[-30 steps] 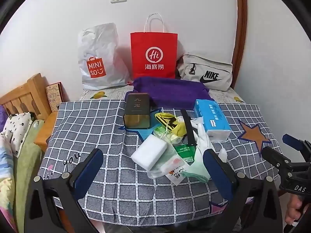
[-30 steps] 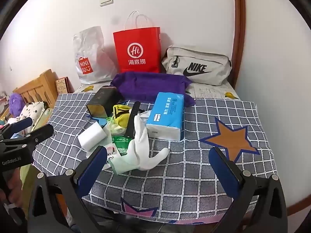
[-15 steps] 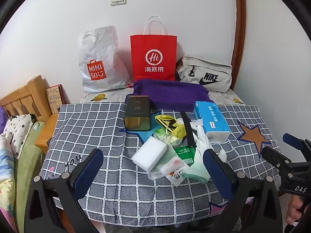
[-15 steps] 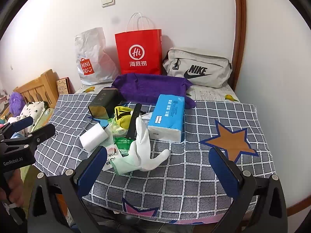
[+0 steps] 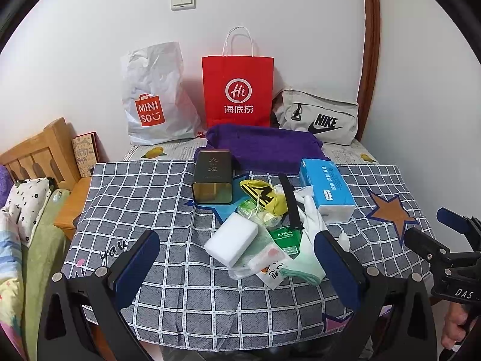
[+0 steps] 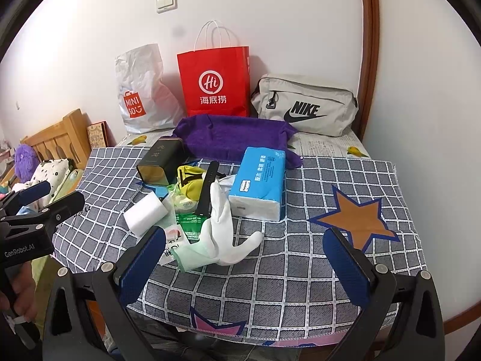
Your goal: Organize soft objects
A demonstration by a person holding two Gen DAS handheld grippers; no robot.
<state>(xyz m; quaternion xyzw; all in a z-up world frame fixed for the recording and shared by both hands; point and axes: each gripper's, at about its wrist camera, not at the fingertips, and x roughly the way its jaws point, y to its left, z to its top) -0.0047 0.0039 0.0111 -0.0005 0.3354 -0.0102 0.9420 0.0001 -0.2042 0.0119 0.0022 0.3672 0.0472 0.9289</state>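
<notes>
A heap of items lies mid-table on the checked cloth (image 5: 156, 198): a white glove (image 6: 222, 225), a white sponge block (image 5: 231, 242), a yellow cloth (image 5: 264, 195), a blue tissue pack (image 6: 258, 180), a black strap (image 6: 207, 186), a green packet (image 5: 285, 236) and a dark tin (image 5: 213, 180). Behind them is a folded purple towel (image 6: 231, 138). My left gripper (image 5: 235, 236) hovers open over the near table edge, facing the sponge. My right gripper (image 6: 244, 232) is open too, just short of the glove. Neither touches anything.
Against the back wall stand a white Miniso bag (image 5: 156, 102), a red paper bag (image 5: 237, 90) and a grey Nike pouch (image 5: 318, 117). A wooden headboard (image 5: 36, 156) and bedding flank the table's left. A wall closes the right side.
Both views have shifted slightly, with the scene sitting a little lower in frame. Both grippers stay open and the objects on the table have not moved.
</notes>
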